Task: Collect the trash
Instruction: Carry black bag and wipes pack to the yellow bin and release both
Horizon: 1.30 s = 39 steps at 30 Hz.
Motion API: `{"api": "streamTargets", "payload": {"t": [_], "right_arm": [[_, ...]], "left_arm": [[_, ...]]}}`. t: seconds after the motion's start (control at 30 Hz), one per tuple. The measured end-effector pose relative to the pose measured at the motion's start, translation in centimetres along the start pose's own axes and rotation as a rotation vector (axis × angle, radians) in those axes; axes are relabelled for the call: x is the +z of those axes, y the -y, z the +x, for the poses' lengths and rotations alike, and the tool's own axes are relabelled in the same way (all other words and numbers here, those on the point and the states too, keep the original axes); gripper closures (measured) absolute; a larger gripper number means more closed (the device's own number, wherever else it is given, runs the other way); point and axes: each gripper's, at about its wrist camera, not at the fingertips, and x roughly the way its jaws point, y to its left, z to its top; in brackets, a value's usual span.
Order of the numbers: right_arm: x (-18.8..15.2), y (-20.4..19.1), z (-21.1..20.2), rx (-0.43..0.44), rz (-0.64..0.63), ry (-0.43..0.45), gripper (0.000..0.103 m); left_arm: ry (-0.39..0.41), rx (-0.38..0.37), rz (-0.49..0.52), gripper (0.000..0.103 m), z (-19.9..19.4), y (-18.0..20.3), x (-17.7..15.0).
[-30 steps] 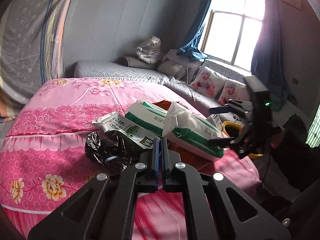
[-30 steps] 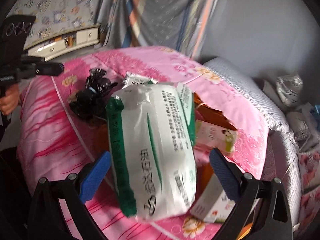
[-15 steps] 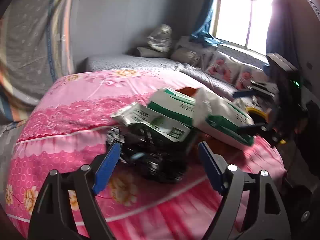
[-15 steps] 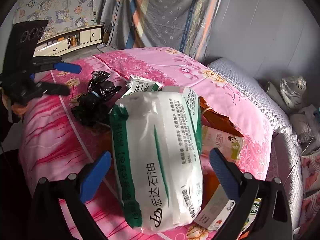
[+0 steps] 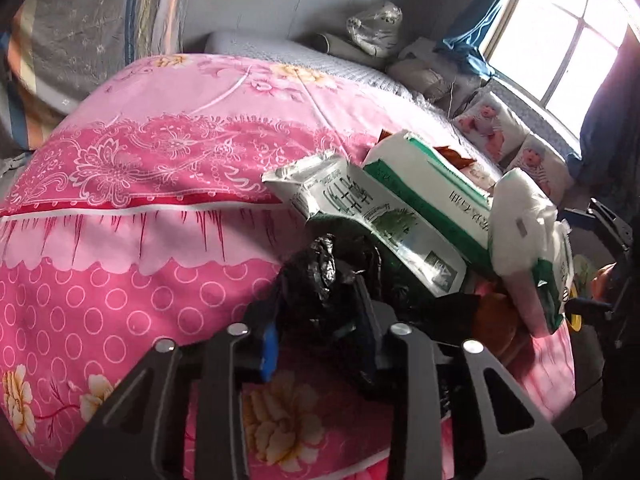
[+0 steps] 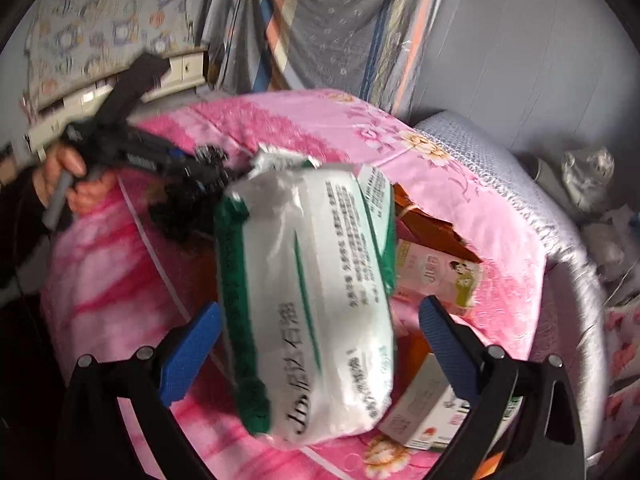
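A crumpled black plastic bag (image 5: pixel 328 272) lies on the pink flowered quilt (image 5: pixel 140 200) in front of a heap of packaging. My left gripper (image 5: pixel 320 320) has its jaws closing around the bag, which fills the gap between the pads. The right wrist view shows that gripper (image 6: pixel 188 168) at the bag (image 6: pixel 180 208), with a hand (image 6: pixel 60 184) on its handle. My right gripper (image 6: pixel 320 308) stands open around a white and green pack (image 6: pixel 312 280). A gap shows at its right pad. The pack (image 5: pixel 524 232) leans up at the heap's right end.
The heap holds a second green and white pack (image 5: pixel 432 196), a silvery pouch (image 5: pixel 360 208), an orange torn carton (image 6: pixel 428 228), a pink box (image 6: pixel 440 276) and a small white box (image 6: pixel 424 412). Pillows and a window lie behind the bed.
My left gripper went from shut to wide open, dropped forward onto the black bag, and has closed in around it. The right gripper and its pack have barely shifted.
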Motion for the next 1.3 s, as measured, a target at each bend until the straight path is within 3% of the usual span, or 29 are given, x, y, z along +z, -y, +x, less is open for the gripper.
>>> {"api": "streamTargets", "payload": {"t": [0.2, 0.4, 0.53, 0.8, 0.87, 0.97, 1.03, 1.17, 1.3], "right_arm": [[0.0, -0.2, 1.9, -0.025, -0.065, -0.064, 0.008], [0.5, -0.7, 2.4, 0.009, -0.120, -0.113, 0.008], [0.0, -1.1, 3.0, 0.029, -0.169, -0.195, 0.008], [0.5, -1.6, 5.7, 0.040, -0.129, -0.260, 0.008], [0.4, -1.6, 5.6, 0.043, -0.087, -0.270, 0.025], [0.3, -1.1, 4.8, 0.050, -0.019, -0.250, 0.045], [0.3, -0.6, 4.1, 0.060, 0.033, -0.233, 0.050], [-0.2, 1.0, 1.7, 0.116, 0.161, -0.165, 0.052], [-0.8, 2.6, -2.7, 0.185, 0.274, -0.036, 0.052]], "left_arm": [[0.035, -0.026, -0.039, 0.077, -1.9, -0.6, -0.9], [0.098, -0.047, -0.007, 0.077, -5.5, 0.5, -1.9], [0.123, -0.062, 0.021, 0.077, -7.2, 1.5, -2.1], [0.141, -0.103, 0.030, 0.076, -7.9, 3.2, -2.1], [0.151, -0.094, 0.035, 0.076, -8.5, 3.5, -2.3], [0.170, -0.082, 0.019, 0.076, -9.4, 3.4, -2.5], [0.182, -0.077, 0.010, 0.076, -9.8, 3.3, -2.6], [0.204, -0.066, 0.006, 0.076, -10.6, 3.8, -2.7], [0.237, -0.065, 0.021, 0.076, -11.8, 5.0, -2.7]]}}
